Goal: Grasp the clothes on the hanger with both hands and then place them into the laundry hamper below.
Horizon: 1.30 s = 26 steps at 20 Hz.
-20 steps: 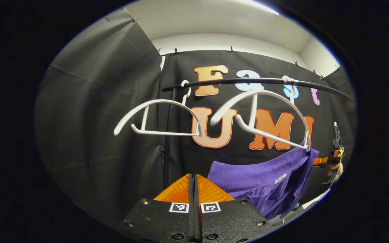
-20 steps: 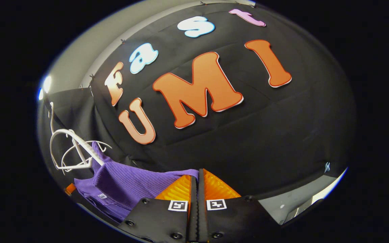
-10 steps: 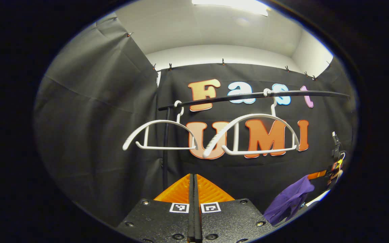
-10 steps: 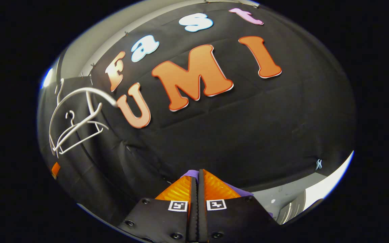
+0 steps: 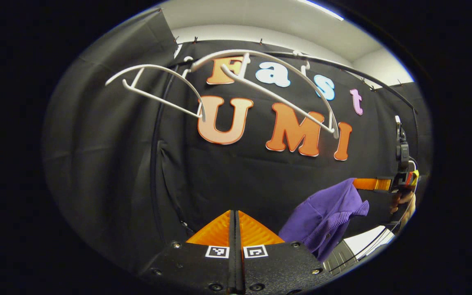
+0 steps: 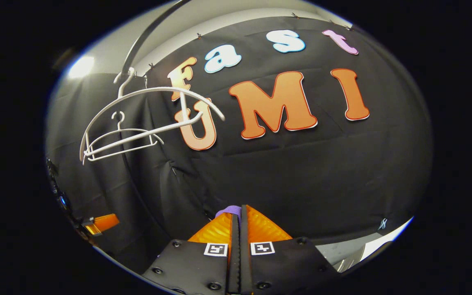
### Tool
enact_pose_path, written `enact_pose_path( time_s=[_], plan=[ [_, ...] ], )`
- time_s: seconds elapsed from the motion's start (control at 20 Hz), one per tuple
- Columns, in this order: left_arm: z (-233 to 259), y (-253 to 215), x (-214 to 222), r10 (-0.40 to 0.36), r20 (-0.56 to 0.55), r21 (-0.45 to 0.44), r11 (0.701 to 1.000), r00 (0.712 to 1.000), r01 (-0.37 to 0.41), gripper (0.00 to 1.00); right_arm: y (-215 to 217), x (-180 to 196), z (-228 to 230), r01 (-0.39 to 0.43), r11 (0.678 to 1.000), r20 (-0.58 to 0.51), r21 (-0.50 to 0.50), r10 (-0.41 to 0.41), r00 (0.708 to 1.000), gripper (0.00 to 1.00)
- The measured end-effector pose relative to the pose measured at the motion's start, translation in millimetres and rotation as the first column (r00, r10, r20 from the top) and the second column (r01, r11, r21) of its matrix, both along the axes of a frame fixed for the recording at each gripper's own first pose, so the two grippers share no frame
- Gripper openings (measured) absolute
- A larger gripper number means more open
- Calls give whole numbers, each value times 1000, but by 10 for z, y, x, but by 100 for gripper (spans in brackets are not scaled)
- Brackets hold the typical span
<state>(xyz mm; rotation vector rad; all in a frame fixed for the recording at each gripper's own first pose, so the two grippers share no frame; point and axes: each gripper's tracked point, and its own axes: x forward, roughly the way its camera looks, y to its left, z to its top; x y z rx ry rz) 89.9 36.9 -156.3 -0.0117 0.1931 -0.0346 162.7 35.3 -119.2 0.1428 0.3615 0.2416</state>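
The purple ribbed knit garment (image 5: 326, 215) hangs off the two bare white plastic hangers (image 5: 260, 88), pinched in the right gripper (image 6: 237, 217), presumably for lowering; the left gripper (image 5: 234, 223) has fingers together, seemingly on nothing.

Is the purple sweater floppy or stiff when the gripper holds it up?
Probably floppy: the purple sweater droops in soft folds below the right gripper that pinches it. It looks light, since one pinch seems to carry it. Its ribbed knit likely grips rather than slips.
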Motion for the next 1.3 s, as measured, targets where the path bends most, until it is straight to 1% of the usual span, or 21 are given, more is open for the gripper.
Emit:
enact_pose_path(
  time_s=[0.1, 0.3, 0.45, 0.55, 0.75, 0.85, 1.1, 1.3],
  plan=[
    [-188, -95, -15, -21, -26, -1, 1000, 999, 21, 0, -7, -59, -121, 8, 999, 9, -37, -7, 1000, 7],
    [-547, -261, -27, -61, -70, -25, 998, 996, 60, 0, -96, -171, -448, 38, 997, -1, -64, -38, 999, 7],
    [-831, -327, -2, -80, -104, -31, 997, 991, 78, 0, -243, -221, -792, 69, 993, -37, -92, -73, 997, 7],
    [-1066, -398, 23, -92, -133, -35, 996, 987, 88, 0, -346, -290, -1099, 88, 990, -74, -108, -97, 993, 7],
    [-1592, -530, -1, -114, -233, -69, 993, 966, 100, 0, -468, -420, -1668, 110, 989, -155, -101, -125, 980, 7],
    [-1825, -595, 32, -119, -267, -66, 992, 956, 105, 0, -490, -454, -1877, 114, 989, -187, -95, -131, 974, 7],
    [-2365, -785, 76, -135, -348, -78, 990, 928, 115, 0, -573, -563, -2455, 118, 982, -248, -145, -151, 957, 7],
    [-2643, -886, 55, -139, -407, -83, 990, 903, 114, 0, -588, -685, -2869, 118, 980, -309, -161, -164, 937, 7]
  ],
)
